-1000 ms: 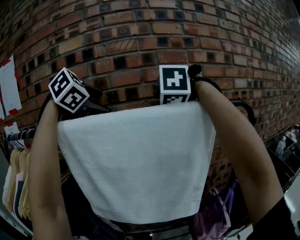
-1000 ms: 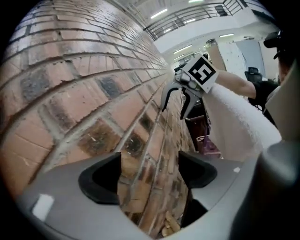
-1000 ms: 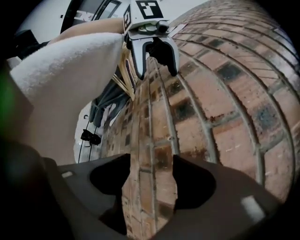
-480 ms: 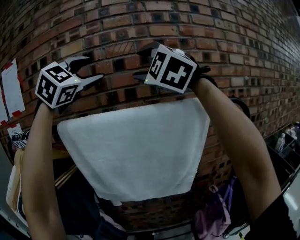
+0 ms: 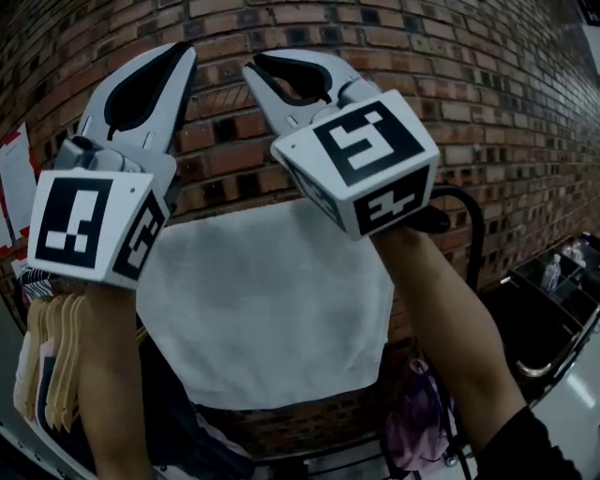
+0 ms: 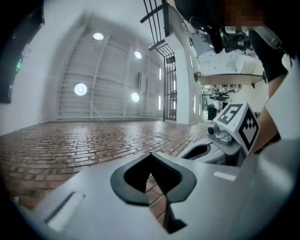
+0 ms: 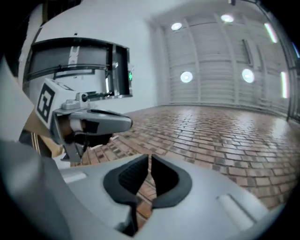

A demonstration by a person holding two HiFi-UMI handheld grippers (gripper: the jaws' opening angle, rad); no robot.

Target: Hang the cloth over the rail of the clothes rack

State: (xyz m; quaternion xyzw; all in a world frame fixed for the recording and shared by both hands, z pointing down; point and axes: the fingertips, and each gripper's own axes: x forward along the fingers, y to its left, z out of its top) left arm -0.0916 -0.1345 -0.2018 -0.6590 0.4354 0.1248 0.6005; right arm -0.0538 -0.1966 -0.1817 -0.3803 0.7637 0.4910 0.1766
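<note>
The white cloth [image 5: 272, 309] hung draped over the black rail [image 5: 473, 225] of the clothes rack. It filled the middle of the head view and reached down toward 6 o'clock, flat against the brick wall [image 5: 281, 28]. Neither gripper touched it; both were held well above its top edge and pointed upward at the wall.

The left gripper [image 5: 180, 58] stood at 10 o'clock in the head view, with its marker cube [image 5: 89, 230] below it at 9 o'clock. Its jaws had just been closing. In the left gripper view the dark pads [image 6: 164, 176] met at their tips with nothing between them, only brick showing beyond.

The right gripper [image 5: 258, 73] stood at 12 o'clock, and its own cube [image 5: 361, 159] sat toward 1 o'clock. Its jaws had also just been closing. In the right gripper view they were all but together, with a thin sliver of brick between the pads and nothing held.

Each gripper view showed the other gripper beside it, at 3 o'clock in the left one and at 9 o'clock in the right one.

Wooden hangers [image 5: 56, 356] hung at 8 o'clock beside the left forearm. A purple bag [image 5: 417, 422] sat low at 5 o'clock, under the cloth's right corner.
</note>
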